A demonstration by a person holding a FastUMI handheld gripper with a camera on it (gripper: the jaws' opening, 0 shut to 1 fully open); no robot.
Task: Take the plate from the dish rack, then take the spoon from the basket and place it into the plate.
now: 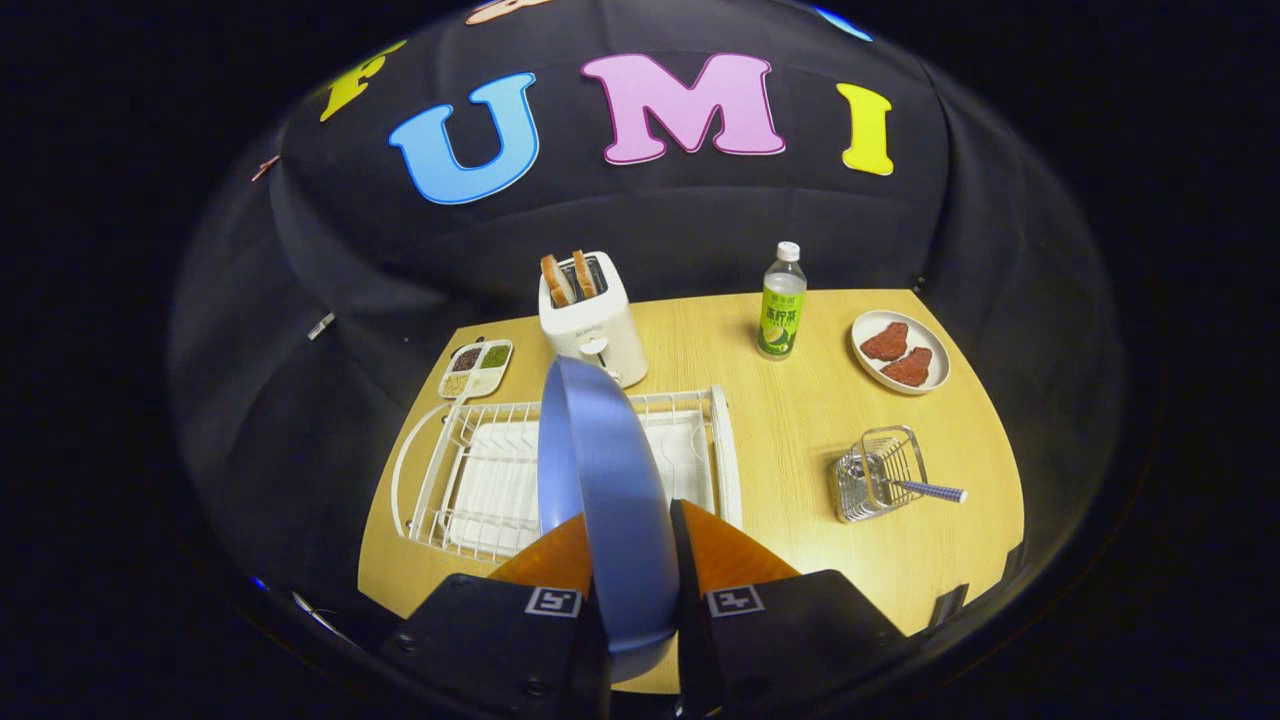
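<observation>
**Tally on the table**

One blue plate (600, 470), one white dish rack (480, 480), one wire basket (880, 470) with one spoon (930, 490). One toaster (592, 330) carrying two toast slices (568, 277). One bottle (781, 302), one white plate (900, 352) with two reddish pieces (897, 354), one four-part tray (477, 368).

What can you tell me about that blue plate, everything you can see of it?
The blue plate is round, plain and smooth with a matte look, possibly plastic. It stands on edge, so its rim faces the camera. The gripper is shut on it, one finger pressing each face near its lower part. It sits above the white wire dish rack, its top edge lining up with the toaster behind. Whether it touches the rack cannot be told.
</observation>
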